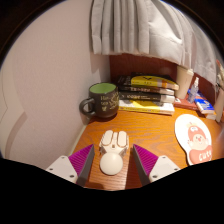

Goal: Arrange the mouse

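Mouse [112, 152], white with a pale pinkish pattern on its back, lies on a wooden counter [140, 132] directly between the two fingers of the tongs [113, 163]. The tongs are spread open: each finger carries a magenta pad [83, 157], and a sliver of counter shows between each pad and the side of the mouse, so the mouse appears to rest on its own weight rather than being squeezed. Taking the mouse as the landmark, a dark green mug [100, 100] with pale lettering stands beyond it and slightly to its left, well apart. Beyond the mouse and to its right lies a low stack of books [148, 96], the top one with a yellow and dark cover. Nearer, to the right of the mouse, is a round mat [195, 135] printed with a red and white cartoon figure; it lies flat on the counter, apart from the mouse. Behind the mug and the books hangs a pale curtain [135, 25] against a plain wall. As a judgement, the step in hand looks like the approach to a grasp, with the tongs straddling the mouse but not yet pinching it. The next move would call for closing the fingers evenly on both sides of the mouse, then lifting or sliding it to a tidy spot, likely onto the round mat.
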### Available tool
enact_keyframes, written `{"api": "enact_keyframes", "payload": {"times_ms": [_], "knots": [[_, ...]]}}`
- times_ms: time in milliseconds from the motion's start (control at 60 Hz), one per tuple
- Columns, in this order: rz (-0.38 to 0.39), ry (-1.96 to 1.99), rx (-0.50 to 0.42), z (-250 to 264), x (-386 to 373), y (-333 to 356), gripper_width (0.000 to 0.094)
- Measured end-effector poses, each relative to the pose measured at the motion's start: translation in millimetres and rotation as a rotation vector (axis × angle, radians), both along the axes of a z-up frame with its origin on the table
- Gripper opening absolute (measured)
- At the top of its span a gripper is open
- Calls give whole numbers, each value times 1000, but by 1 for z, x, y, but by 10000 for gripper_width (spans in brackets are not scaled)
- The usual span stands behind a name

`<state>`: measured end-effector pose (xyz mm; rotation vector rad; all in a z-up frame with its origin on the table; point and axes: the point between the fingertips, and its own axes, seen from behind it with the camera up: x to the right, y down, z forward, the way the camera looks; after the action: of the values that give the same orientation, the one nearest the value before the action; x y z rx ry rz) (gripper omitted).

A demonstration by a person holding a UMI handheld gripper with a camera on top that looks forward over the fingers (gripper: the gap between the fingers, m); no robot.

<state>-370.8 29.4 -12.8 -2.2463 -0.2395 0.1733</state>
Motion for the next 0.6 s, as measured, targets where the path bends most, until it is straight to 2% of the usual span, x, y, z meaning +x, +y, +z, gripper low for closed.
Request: {"api": "enact_keyframes", "payload": {"times_ms": [67, 133, 167, 333, 500, 600], "knots": [[-13, -15, -2, -1, 0, 11, 686], [-35, -43, -7, -3, 4, 18, 554], [-49, -44, -15, -4, 5, 20, 542], [-68, -38, -59, -5, 7, 21, 370], [-12, -44, -117, 2, 7, 19, 358], [7, -4, -72, 55, 18, 23, 358]]}}
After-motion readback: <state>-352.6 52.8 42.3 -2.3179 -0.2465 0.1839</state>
